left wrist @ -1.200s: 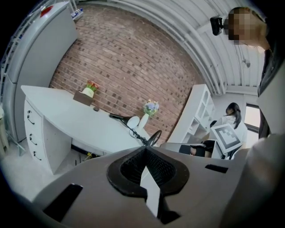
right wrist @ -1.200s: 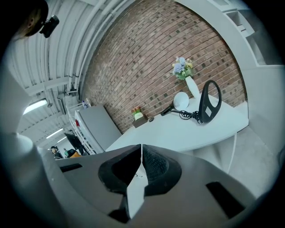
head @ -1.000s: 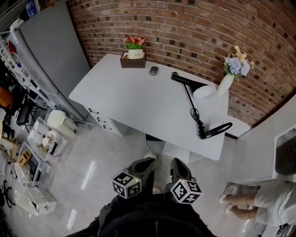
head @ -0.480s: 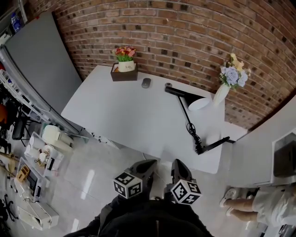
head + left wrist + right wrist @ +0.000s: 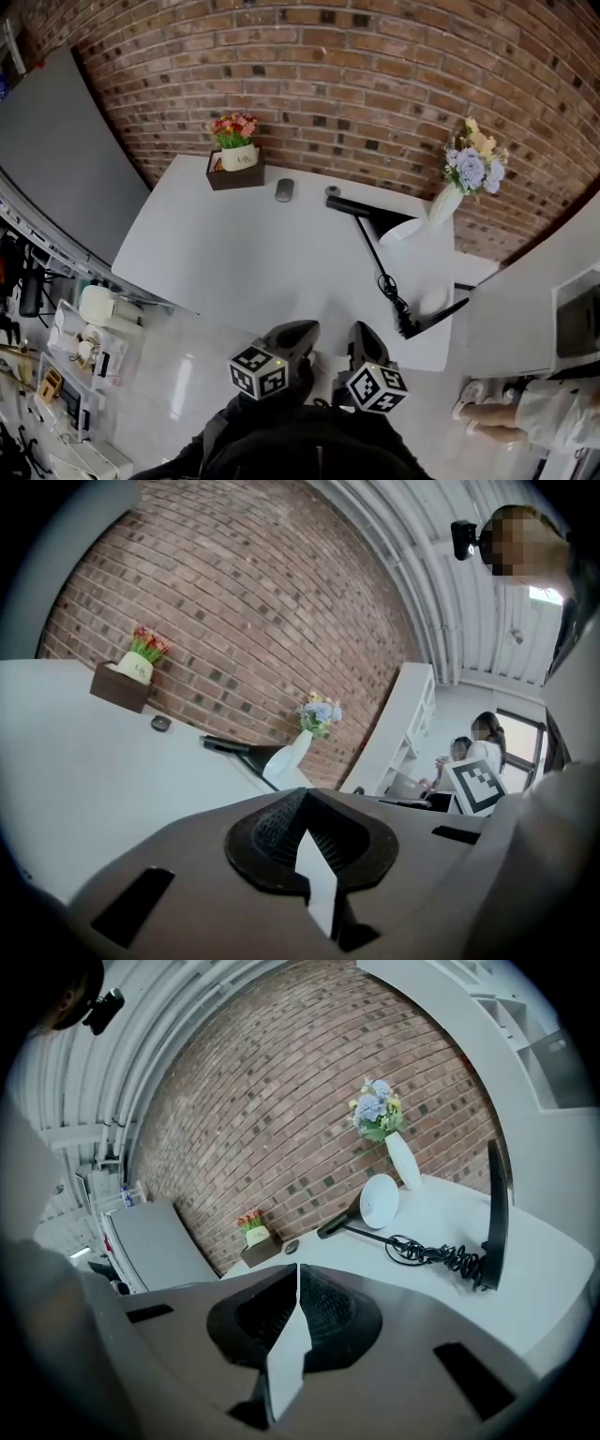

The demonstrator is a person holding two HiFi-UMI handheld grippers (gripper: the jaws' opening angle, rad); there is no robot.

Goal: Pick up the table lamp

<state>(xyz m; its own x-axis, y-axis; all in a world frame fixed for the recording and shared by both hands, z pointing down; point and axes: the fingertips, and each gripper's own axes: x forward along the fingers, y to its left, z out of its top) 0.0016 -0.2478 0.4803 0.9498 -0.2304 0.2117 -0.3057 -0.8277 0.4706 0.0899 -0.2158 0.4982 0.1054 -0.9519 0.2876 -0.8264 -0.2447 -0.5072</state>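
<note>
While by the near edge of the big white table (image 5: 244, 253), holds nothing in the left gripper (image 5: 292, 336) or the right gripper (image 5: 364, 339), jaws pressed shut. Leaves the thin black table lamp (image 5: 349, 206) flat on the table's right side, near the tall white vase (image 5: 442, 202).

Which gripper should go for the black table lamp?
Likely right: right gripper is nearer the black jointed table lamp on the white table's right side than left gripper. Both shut, empty.
</note>
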